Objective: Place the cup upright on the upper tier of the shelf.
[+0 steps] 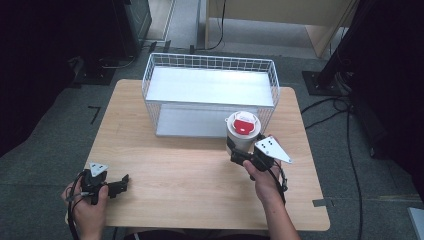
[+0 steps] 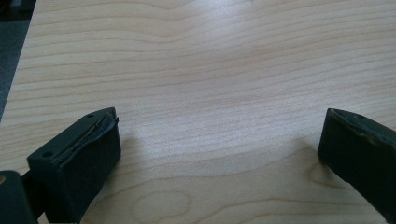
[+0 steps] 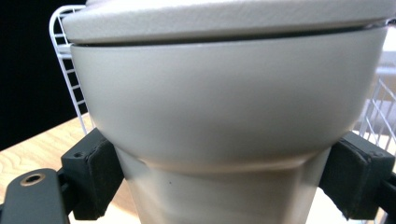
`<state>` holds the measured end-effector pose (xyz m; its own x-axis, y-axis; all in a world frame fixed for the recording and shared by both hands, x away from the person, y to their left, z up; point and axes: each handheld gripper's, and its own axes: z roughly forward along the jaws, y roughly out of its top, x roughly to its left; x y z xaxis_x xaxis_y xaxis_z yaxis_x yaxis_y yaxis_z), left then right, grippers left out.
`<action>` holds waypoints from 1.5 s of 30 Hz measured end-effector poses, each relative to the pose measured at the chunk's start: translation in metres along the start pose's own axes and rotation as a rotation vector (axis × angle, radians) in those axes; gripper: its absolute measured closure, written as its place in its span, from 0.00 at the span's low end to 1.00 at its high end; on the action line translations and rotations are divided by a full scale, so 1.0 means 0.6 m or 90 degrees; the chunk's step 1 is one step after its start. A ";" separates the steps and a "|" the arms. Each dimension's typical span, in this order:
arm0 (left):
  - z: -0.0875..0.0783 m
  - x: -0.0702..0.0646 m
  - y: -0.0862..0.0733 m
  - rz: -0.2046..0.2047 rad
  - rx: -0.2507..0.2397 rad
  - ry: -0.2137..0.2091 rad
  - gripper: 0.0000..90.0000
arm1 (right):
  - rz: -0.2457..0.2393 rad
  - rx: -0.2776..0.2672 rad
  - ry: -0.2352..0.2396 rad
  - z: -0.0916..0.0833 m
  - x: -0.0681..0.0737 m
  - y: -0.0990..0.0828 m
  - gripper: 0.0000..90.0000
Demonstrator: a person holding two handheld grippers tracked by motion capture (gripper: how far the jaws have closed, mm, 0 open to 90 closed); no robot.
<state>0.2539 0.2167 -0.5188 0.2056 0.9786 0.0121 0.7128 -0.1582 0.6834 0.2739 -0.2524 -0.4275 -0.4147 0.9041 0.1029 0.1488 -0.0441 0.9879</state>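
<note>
The cup (image 1: 243,131) stands near the right front corner of the wire basket (image 1: 210,62), just outside its front wall, held upright in the right gripper (image 1: 239,154). It is a cream, rigid-looking container with a white lid bearing a red centre; the body widens into a broad upper section above a narrower, tapered base. In the right gripper view the jaws clamp the cup (image 3: 219,140) on that narrow base, directly under the shoulder. Judged from its smooth, glossy wall, the cup is likely slippery and moderately light; whether it is full cannot be told. The shoulder gives a natural stop against downward slip, so the present hold point is sound; the lid seam should not be gripped. The basket rim stands about level with the lid, so a lift is required to clear it; the upper shelf inside is bare and offers open room. The left gripper (image 1: 120,182) rests at the front left of the table (image 1: 175,200), jaws spread wide and empty over bare wood (image 2: 210,84), well apart from the cup. The right table edge is near.
</note>
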 end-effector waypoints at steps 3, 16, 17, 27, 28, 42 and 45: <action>0.000 0.000 0.000 0.000 0.000 0.000 0.00 | 0.000 -0.007 -0.002 0.006 0.002 0.013 0.14; 0.002 -0.002 0.002 -0.006 -0.001 0.005 0.00 | -0.014 -0.042 0.001 0.033 0.010 0.076 0.14; 0.002 -0.002 0.002 -0.006 -0.001 0.005 0.00 | -0.014 -0.044 0.001 0.036 0.011 0.082 0.14; 0.002 -0.002 0.002 -0.006 -0.001 0.005 0.00 | -0.012 -0.062 0.004 0.059 0.013 0.122 0.14; 0.002 -0.002 0.002 -0.006 -0.001 0.005 0.00 | -0.012 -0.065 0.004 0.061 0.013 0.126 0.14; 0.002 -0.002 0.002 -0.006 -0.002 0.005 0.00 | -0.012 -0.080 0.000 0.107 0.020 0.176 0.14; 0.002 -0.002 0.002 -0.007 -0.002 0.005 0.00 | -0.010 -0.088 0.002 0.117 0.021 0.190 0.14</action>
<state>0.2552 0.2154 -0.5190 0.1930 0.9811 0.0107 0.7132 -0.1478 0.6852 0.3488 -0.2160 -0.3219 -0.4183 0.9041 0.0876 0.0166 -0.0888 0.9959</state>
